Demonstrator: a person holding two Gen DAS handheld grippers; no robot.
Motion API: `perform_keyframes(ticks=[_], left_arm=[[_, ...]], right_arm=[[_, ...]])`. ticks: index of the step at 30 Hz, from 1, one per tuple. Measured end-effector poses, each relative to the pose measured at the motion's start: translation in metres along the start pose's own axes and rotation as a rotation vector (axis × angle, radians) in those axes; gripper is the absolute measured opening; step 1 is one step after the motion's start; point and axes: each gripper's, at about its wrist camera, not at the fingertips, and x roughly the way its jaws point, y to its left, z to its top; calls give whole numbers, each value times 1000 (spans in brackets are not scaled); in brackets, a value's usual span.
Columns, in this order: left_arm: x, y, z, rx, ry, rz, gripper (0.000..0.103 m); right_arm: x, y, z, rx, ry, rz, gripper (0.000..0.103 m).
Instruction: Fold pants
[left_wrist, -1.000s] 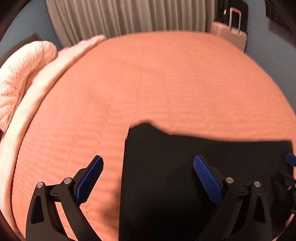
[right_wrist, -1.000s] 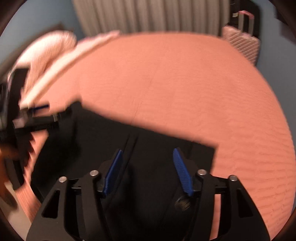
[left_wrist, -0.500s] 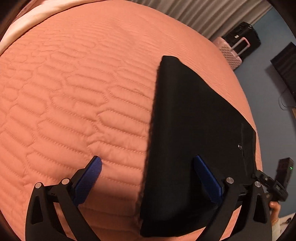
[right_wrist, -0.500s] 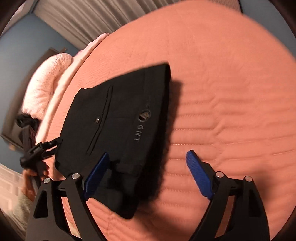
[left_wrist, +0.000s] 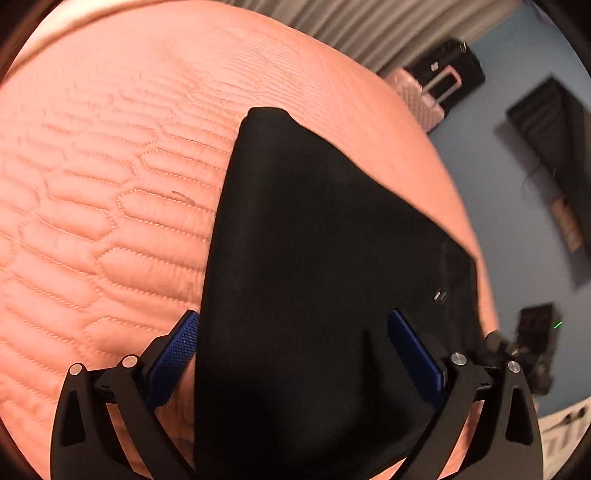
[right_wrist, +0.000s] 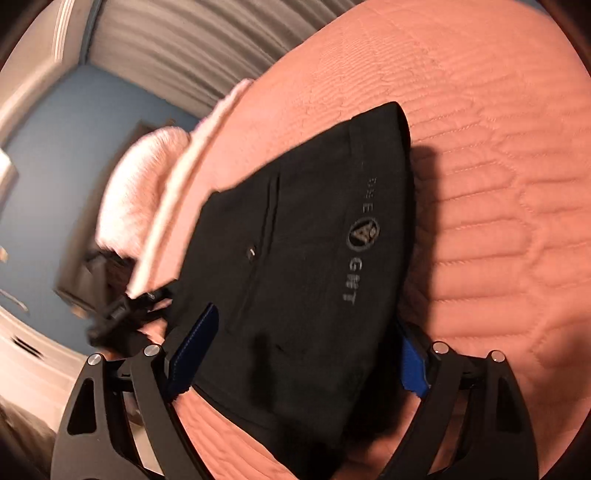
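Black pants (left_wrist: 314, 240) lie folded into a compact wedge on the salmon quilted bedspread (left_wrist: 110, 184). My left gripper (left_wrist: 295, 350) stands open over their near end, its left pad at the cloth's edge and its right pad above the fabric. In the right wrist view the pants (right_wrist: 303, 240) show a back pocket and a grey logo. My right gripper (right_wrist: 303, 354) straddles that end with its jaws wide and closing slightly. The cloth lies between the pads and hides part of the right one. The left gripper (right_wrist: 122, 314) shows blurred at the pants' far side.
The bedspread (right_wrist: 498, 184) stretches wide beyond the pants. A fluffy pink blanket (right_wrist: 136, 184) sits at the head of the bed, with grey curtains (right_wrist: 184, 48) behind. A pink suitcase (left_wrist: 424, 96) and dark furniture (left_wrist: 554, 129) stand on the floor past the bed's edge.
Both grippers have rolled and tilted down toward the pants and drawn closer to them. The right jaws have spread from narrow to wide. The pants lie flat as before.
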Motion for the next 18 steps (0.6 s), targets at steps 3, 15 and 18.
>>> perform_keyframes(ticks=[3, 15, 18], left_arm=[[-1, -10, 6, 40, 18, -50, 76], [-24, -29, 50, 56, -47, -98, 15], [-44, -39, 75, 88, -111, -101, 11]], right_arm=[[7, 1, -1, -8, 17, -45, 31], [-11, 79, 32, -219, -71, -130, 24], [-13, 98, 52, -263, -105, -120, 24]])
